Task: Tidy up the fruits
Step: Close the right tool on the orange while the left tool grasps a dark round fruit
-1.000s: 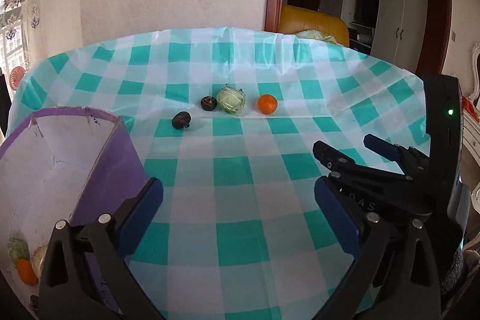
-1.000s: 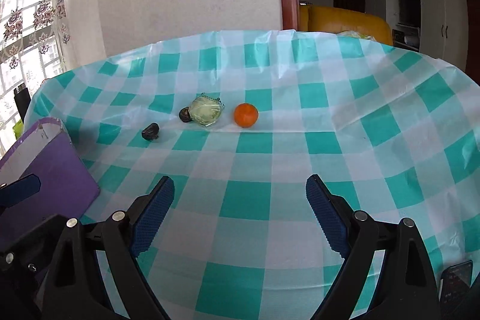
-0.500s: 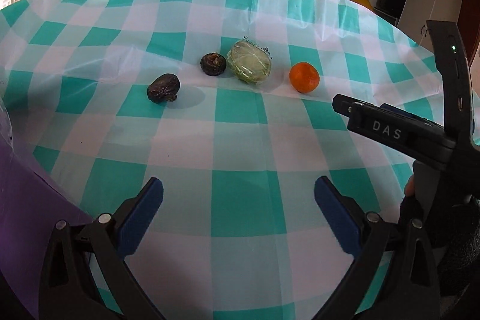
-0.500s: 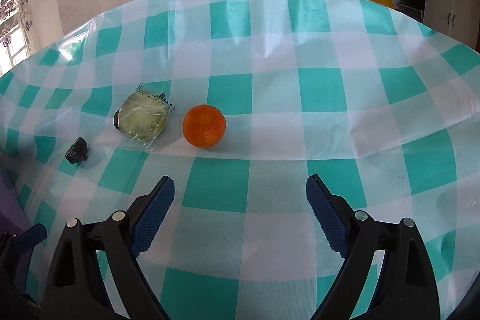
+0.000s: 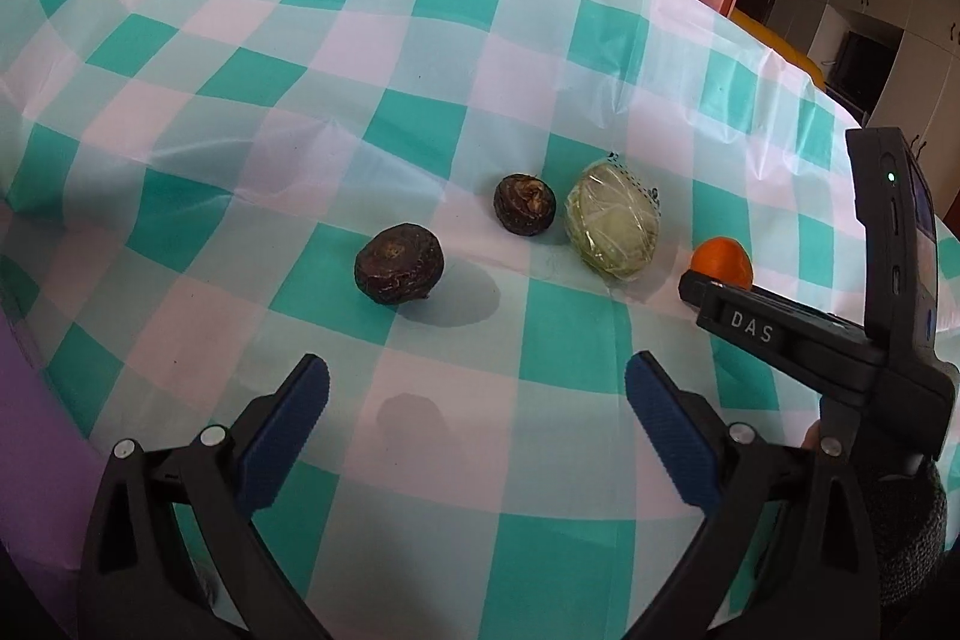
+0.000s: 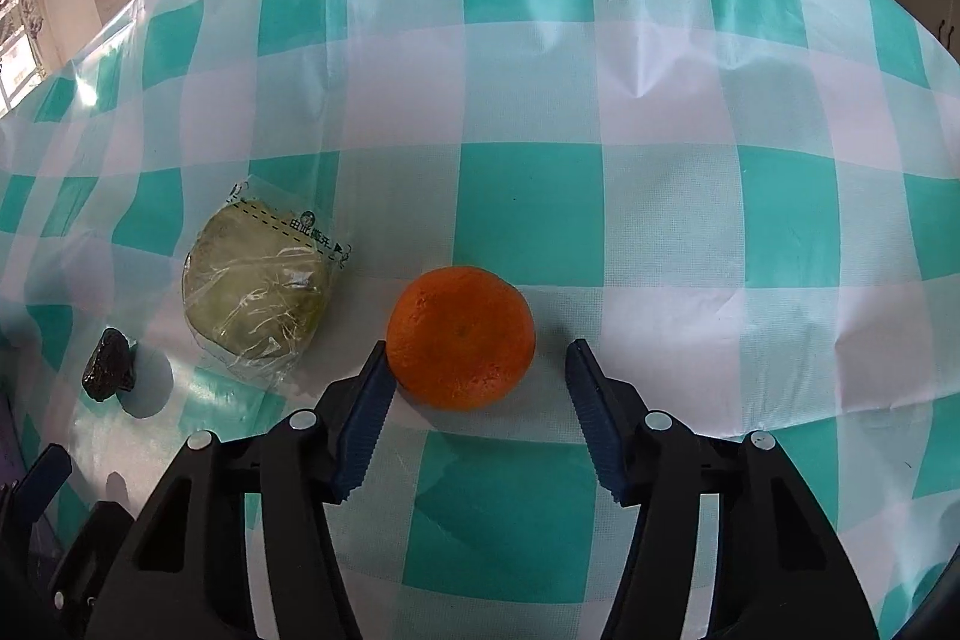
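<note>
An orange (image 6: 461, 337) lies on the checked tablecloth (image 6: 528, 196) between the tips of my right gripper (image 6: 480, 345). The jaws are closing; the left pad is at the peel, the right pad stands clear of it. Left of the orange sits a green fruit in clear wrap (image 6: 258, 298), then a dark brown fruit (image 6: 108, 365). My left gripper (image 5: 474, 370) is open and holds nothing, just short of that dark brown fruit (image 5: 399, 273). A second dark fruit (image 5: 524, 204), the wrapped fruit (image 5: 612, 235) and the orange (image 5: 723, 262) run to its right.
A purple box (image 5: 24, 400) shows at the left edge of the left wrist view. The right tool's black frame (image 5: 798, 340) crosses the right side there, and a gloved hand (image 5: 906, 532) holds it. A wall and a doorway lie beyond the table.
Both grippers moved forward and down toward the fruit row, so the fruits look much larger. The right jaws narrowed around the orange. The purple box slid almost out of view.
</note>
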A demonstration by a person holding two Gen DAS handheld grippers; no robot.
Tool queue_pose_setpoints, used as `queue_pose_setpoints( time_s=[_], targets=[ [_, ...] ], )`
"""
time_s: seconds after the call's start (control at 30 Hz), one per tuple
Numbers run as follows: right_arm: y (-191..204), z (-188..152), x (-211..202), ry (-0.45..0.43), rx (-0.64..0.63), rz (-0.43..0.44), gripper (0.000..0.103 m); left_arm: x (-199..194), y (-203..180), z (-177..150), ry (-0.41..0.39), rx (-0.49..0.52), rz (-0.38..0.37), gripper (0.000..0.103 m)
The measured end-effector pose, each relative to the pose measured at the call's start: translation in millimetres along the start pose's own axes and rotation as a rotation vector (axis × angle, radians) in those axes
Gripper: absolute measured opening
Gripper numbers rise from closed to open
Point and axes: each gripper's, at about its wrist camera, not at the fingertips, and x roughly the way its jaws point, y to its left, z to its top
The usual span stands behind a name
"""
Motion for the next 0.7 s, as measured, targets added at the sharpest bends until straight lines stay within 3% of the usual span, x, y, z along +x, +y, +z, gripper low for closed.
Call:
queue_pose_setpoints(
  time_s=[0.2,0.37,0.57,0.63,0.7],
  targets=[
    [13,4,3,0.007,-0.034,-0.006,0.056,27,18,25,0.048,-0.104,0.050,0.094],
    [10,8,3,-0.002,0.000,0.019,0.049,40,14,36,0.066,-0.077,0.124,0.090],
    [0,5,0,-0.012,0.035,0.049,0.045,48,8,47,0.066,-0.047,0.232,0.056],
    [-3,5,-1,-0.015,0.050,0.055,0.044,46,11,49,0.056,-0.065,0.228,0.041],
    [-8,4,-2,-0.018,0.068,0.074,0.044,43,16,50,0.045,-0.093,0.198,0.038]
  ],
)
